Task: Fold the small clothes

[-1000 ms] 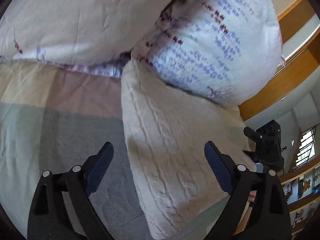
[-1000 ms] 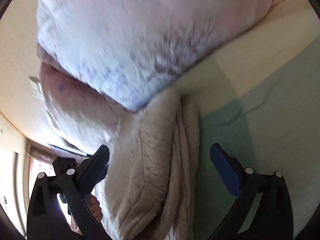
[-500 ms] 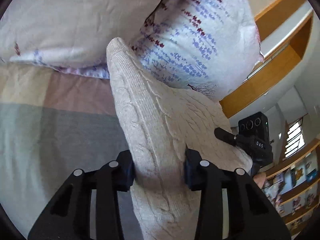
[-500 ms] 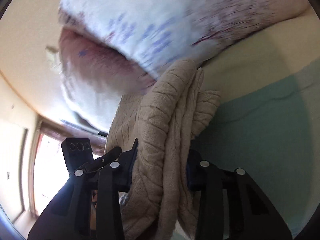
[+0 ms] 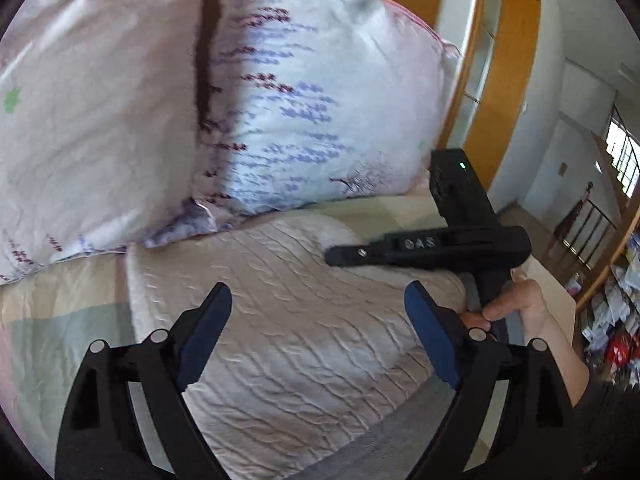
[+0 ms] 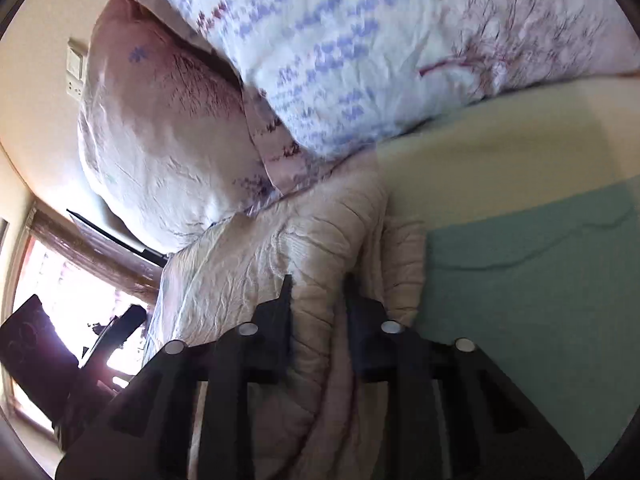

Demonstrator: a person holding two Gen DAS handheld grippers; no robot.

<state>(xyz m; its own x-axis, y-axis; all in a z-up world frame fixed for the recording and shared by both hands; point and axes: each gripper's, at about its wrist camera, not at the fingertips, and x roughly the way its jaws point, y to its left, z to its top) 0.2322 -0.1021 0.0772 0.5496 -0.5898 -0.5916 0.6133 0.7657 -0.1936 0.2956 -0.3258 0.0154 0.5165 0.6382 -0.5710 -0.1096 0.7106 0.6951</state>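
Observation:
A cream cable-knit sweater (image 5: pixel 304 320) lies folded on the bed below the pillows. My left gripper (image 5: pixel 318 320) is open above it, blue pads spread wide, holding nothing. In the right wrist view the same sweater (image 6: pixel 320 248) runs between my right gripper's fingers (image 6: pixel 276 320). My right gripper (image 6: pixel 320 300) is shut on a bunched fold of it. The right gripper also shows in the left wrist view (image 5: pixel 432 246), at the sweater's right end, held by a hand (image 5: pixel 516 308).
Two floral pillows (image 5: pixel 304 112) (image 6: pixel 360 60) lean at the head of the bed just beyond the sweater. The bedsheet (image 6: pixel 540 300) is striped green and cream. A wooden door frame (image 5: pixel 500 92) and shelves stand to the right, a bright window (image 6: pixel 60 300) to the left.
My left gripper has let go of the sweater and opened wide. The sweater has dropped from upright to lying flat. My right gripper stays shut on it.

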